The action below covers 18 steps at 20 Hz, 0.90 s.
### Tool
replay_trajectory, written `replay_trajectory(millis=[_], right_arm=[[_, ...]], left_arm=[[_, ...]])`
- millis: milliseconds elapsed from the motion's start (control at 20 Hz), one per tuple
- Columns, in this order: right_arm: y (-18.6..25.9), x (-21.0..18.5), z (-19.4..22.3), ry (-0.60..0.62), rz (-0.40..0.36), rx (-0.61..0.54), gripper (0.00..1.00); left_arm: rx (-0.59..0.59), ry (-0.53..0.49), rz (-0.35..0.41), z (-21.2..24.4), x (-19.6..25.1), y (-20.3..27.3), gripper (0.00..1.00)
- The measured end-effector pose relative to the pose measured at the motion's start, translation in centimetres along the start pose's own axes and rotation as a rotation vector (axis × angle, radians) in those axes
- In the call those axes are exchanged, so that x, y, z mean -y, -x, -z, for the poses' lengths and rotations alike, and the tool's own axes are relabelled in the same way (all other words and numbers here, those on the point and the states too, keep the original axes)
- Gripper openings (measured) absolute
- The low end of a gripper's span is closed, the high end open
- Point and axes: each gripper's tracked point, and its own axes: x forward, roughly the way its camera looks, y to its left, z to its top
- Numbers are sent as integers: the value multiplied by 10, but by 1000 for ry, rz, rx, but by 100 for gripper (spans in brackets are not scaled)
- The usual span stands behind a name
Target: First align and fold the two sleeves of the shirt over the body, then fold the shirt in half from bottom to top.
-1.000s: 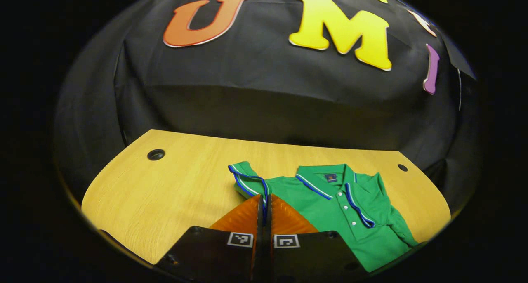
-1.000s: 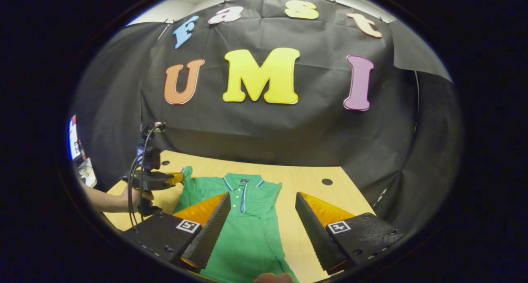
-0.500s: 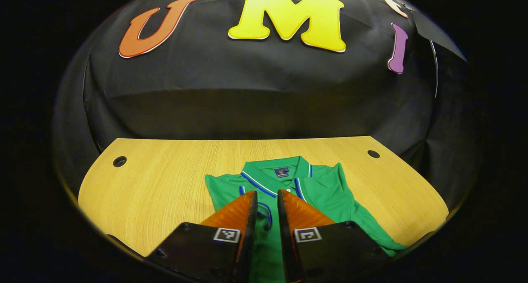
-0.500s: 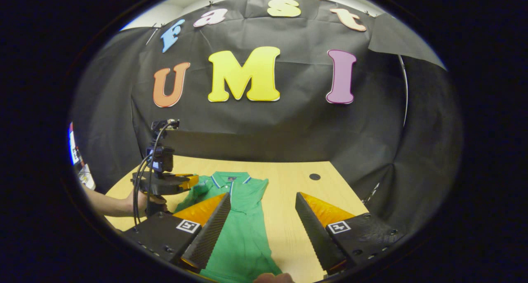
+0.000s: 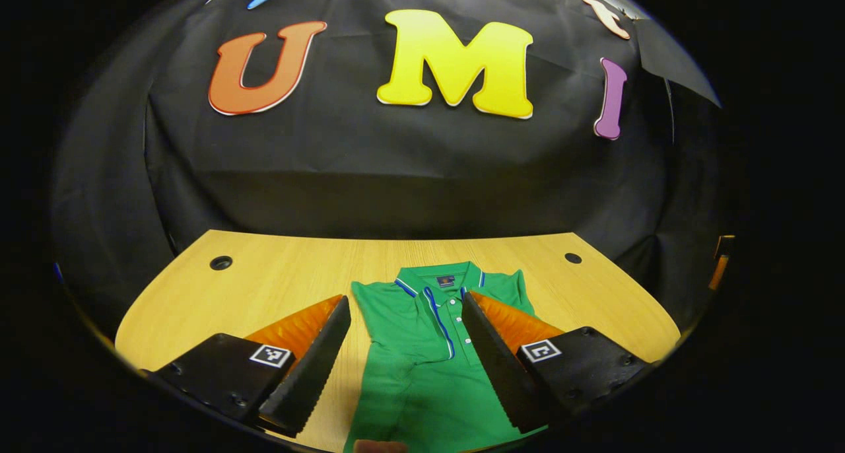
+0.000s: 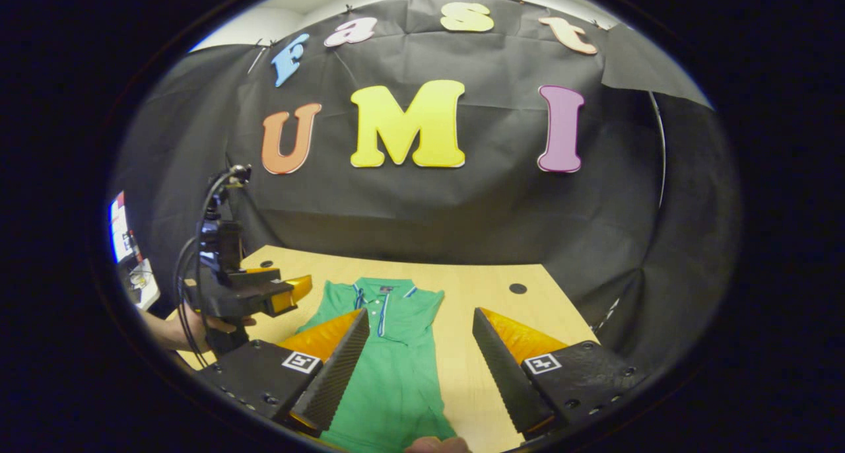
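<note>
Now: shirt (image 5: 422, 347) flat on table (image 5: 264, 275), collar far | both sleeves look folded over body, narrow strip | left gripper (image 5: 404, 347) jaws spread, empty | right gripper (image 6: 420, 354) spread, empty | left: bottom-to-top fold.

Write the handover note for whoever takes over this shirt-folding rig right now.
Left gripper: jaws open, holding nothing, above the green shirt.
Right gripper: jaws open, empty, over the shirt's right edge.
Shirt lies flat, collar toward the booth wall, on the wooden table.
Done: both sleeves look folded in over the body.
Left: grip the bottom hem and fold it up to the collar.
</note>
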Motion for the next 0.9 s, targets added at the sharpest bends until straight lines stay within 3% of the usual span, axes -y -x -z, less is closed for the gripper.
replay_trajectory(millis=[200,400,700,900], right_arm=[[12,-8,3,4,-13,9,96],[31,-2,18,18,6,-9,96],[62,1,76,58,11,-115,96],[70,1,145,57,-20,-281,96]], left_arm=[[85,4,-53,-25,-11,60,100],[93,13,-83,-10,-26,121,100],[-14,43,-107,54,-50,183,100],[-178,49,-69,123,-46,206,100]])
